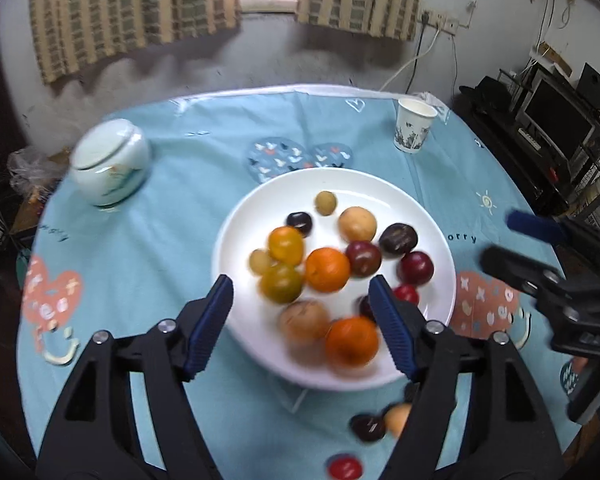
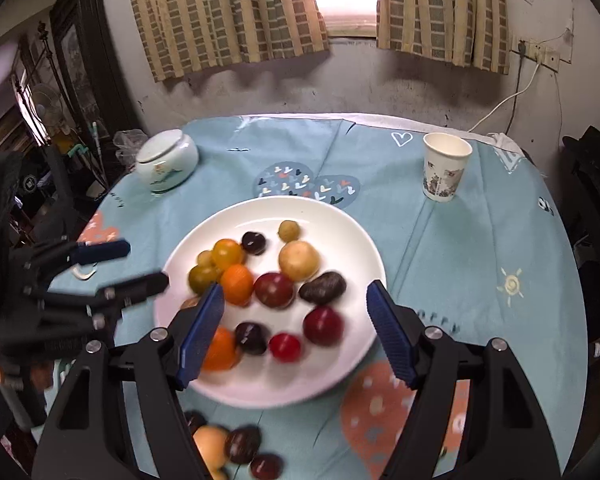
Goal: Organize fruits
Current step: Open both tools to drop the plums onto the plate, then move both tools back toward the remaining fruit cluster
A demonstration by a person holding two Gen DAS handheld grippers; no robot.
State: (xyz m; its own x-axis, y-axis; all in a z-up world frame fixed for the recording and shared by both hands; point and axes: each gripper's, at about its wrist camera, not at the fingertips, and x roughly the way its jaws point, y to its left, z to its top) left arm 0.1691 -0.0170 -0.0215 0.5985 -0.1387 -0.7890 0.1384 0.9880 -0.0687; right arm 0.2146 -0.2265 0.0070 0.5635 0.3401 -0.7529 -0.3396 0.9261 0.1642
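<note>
Blue-padded jaws are standing apart on both tongs, nothing caught between either pair. The left gripper (image 1: 302,322) is hanging released over the near rim of the white plate (image 1: 236,224), and the right gripper (image 2: 296,332) is hovering just as slack over the same plate from its other side. Nearest of all, by the table's near edge, a few loose fruits are lying on the pale blue tablecloth (image 1: 148,264) — a dark plum (image 2: 242,444), a pale round fruit (image 2: 210,446) touching it, and a red plum (image 1: 344,467) — all blurred. On the plate itself the fruit is sitting in a loose cluster: a near orange (image 1: 352,342), a second orange (image 1: 327,269) at the centre, dark red plums (image 1: 415,267) toward the right rim, yellow-green citrus (image 1: 281,283) at the left, a small greenish one (image 1: 325,202) at the far side. Beyond — a ceramic jar (image 1: 110,160) is standing near the table's far left edge, a paper cup (image 1: 414,125) toward the far right corner, well apart. Checked curtains (image 2: 228,12) are hanging behind.
</note>
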